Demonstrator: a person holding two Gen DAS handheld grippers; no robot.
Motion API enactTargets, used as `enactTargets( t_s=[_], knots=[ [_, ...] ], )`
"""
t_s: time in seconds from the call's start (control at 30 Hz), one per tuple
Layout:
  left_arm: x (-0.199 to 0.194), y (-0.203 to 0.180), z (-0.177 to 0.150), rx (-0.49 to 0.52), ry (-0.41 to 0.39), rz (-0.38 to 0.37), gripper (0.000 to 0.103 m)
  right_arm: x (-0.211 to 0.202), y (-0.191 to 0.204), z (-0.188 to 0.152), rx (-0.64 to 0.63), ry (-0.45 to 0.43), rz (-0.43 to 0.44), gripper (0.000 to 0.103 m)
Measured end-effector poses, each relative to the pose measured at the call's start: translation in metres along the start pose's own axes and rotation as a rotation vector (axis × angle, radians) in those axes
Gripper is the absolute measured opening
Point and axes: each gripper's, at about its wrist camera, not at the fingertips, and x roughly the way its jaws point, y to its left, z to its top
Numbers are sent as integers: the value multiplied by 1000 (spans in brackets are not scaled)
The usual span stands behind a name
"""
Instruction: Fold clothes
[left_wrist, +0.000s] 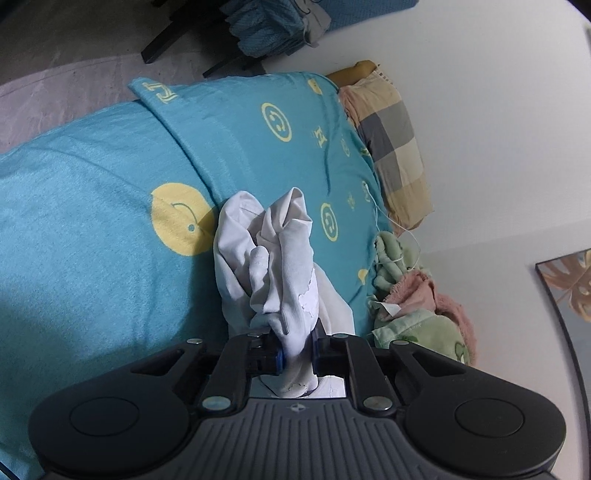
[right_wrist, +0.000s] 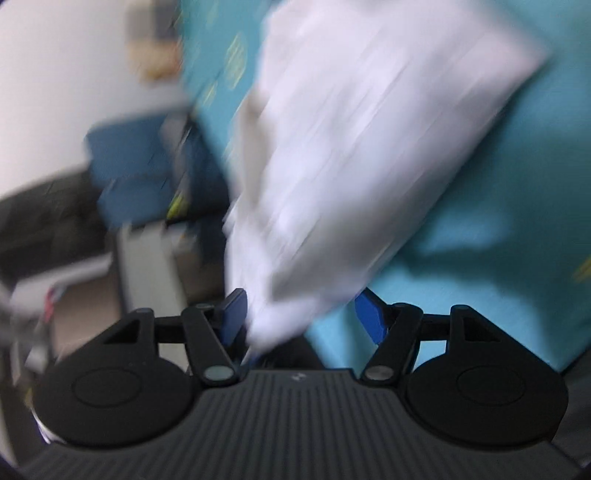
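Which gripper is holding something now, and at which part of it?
The left gripper is shut on a bunched fold of the white garment. The right gripper is open, holding nothing.

Teal smiley-print bed (left_wrist: 92, 221) with checked pillow (left_wrist: 391, 147), green-pink blanket (left_wrist: 417, 306)

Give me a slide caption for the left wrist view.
Left claw shut on bunched white garment above a teal smiley-print bedspread.
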Motion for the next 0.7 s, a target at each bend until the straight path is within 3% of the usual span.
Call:
enactTargets(
  t_s=[0.23,0.3,0.33,0.4,0.5,0.6,0.7],
  knots=[
    [1,4,2,-5,1,11,14,-25,-13,8,42,-199,-27,68],
    [2,4,2,0,0,18,14,-23,-14,10,38,-214,-46,67],
    [2,4,2,2,0,20,14,-21,-15,11,31,-217,-59,64],
    [3,3,3,3,-1,20,14,-21,-13,10,6,-229,-71,46],
    [-3,0,1,-16,-4,11,13,-22,-2,11,-50,-251,-68,28],
    [-11,-24,0,20,-8,-4,13,-33,13,12,-97,-283,-30,24],
    [-11,-73,1,81,-7,-30,13,-57,30,18,-91,-302,44,22]
  ],
)
